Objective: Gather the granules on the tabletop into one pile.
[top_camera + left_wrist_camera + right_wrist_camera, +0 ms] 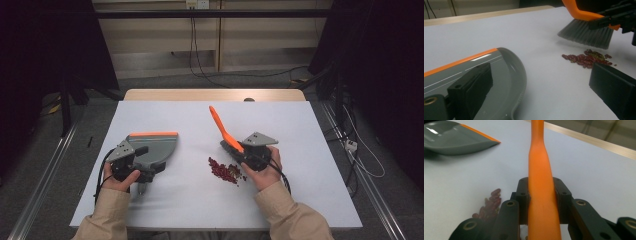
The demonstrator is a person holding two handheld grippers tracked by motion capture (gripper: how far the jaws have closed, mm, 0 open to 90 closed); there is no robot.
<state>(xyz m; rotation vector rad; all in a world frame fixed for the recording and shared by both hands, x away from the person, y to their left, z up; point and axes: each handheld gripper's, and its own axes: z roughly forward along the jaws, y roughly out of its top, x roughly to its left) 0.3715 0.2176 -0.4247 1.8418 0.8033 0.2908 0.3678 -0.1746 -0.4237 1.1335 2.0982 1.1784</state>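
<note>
A grey dustpan (pixel 155 145) with an orange front lip lies flat on the white table sheet at the left. My left gripper (pixel 146 162) stands open at it; in the left gripper view one jaw sits over the dustpan (pixel 506 75) and the other is far off to the right. A small pile of red beans (pixel 223 171) lies mid-table, also visible as beans (pixel 586 58) and beans (pixel 490 203). My right gripper (pixel 250 152) is shut on the orange handle of a brush (pixel 222 127). Its grey bristles (pixel 586 35) hang just behind the beans. The handle (pixel 540 170) runs up between the jaws.
The white sheet (pixel 300 200) covers a wooden table whose far edge (pixel 215 94) shows at the back. Metal rails and cables (pixel 357 150) run along the floor on both sides. Bare sheet lies between the dustpan and the beans.
</note>
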